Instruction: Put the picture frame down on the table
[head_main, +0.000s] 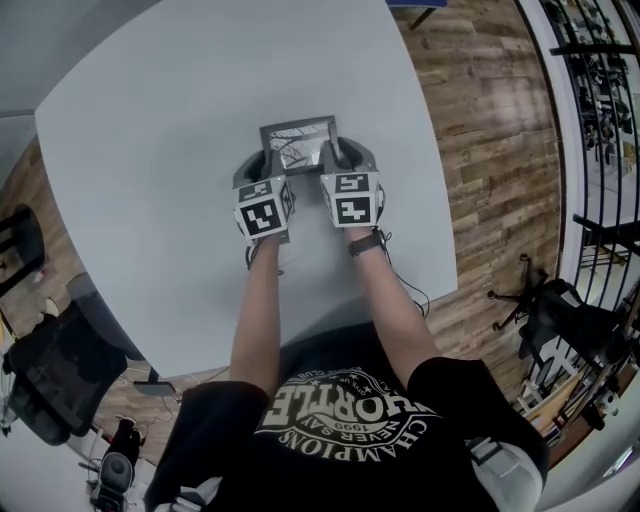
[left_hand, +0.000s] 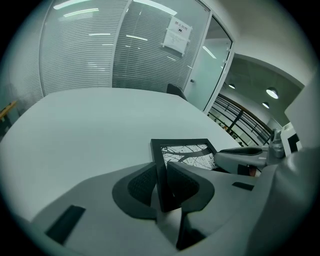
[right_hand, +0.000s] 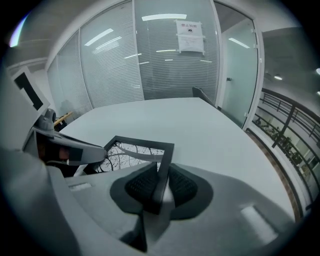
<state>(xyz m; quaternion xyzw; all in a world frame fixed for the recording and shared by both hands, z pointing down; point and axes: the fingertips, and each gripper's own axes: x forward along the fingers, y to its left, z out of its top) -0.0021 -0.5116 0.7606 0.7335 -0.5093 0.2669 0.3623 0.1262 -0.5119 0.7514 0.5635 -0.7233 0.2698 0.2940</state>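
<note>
A small black picture frame with a black-and-white branch print is held flat over the grey table, between both grippers. My left gripper is shut on the frame's left edge, the black rim pinched between its pads. My right gripper is shut on the frame's right edge in the same way. The print faces up in the left gripper view, and the frame's glass shows in the right gripper view. Whether the frame touches the table cannot be told.
The table's right edge borders a wooden floor. A black chair stands at the lower left, a stool base at the right. Glass walls with blinds lie beyond the table's far side.
</note>
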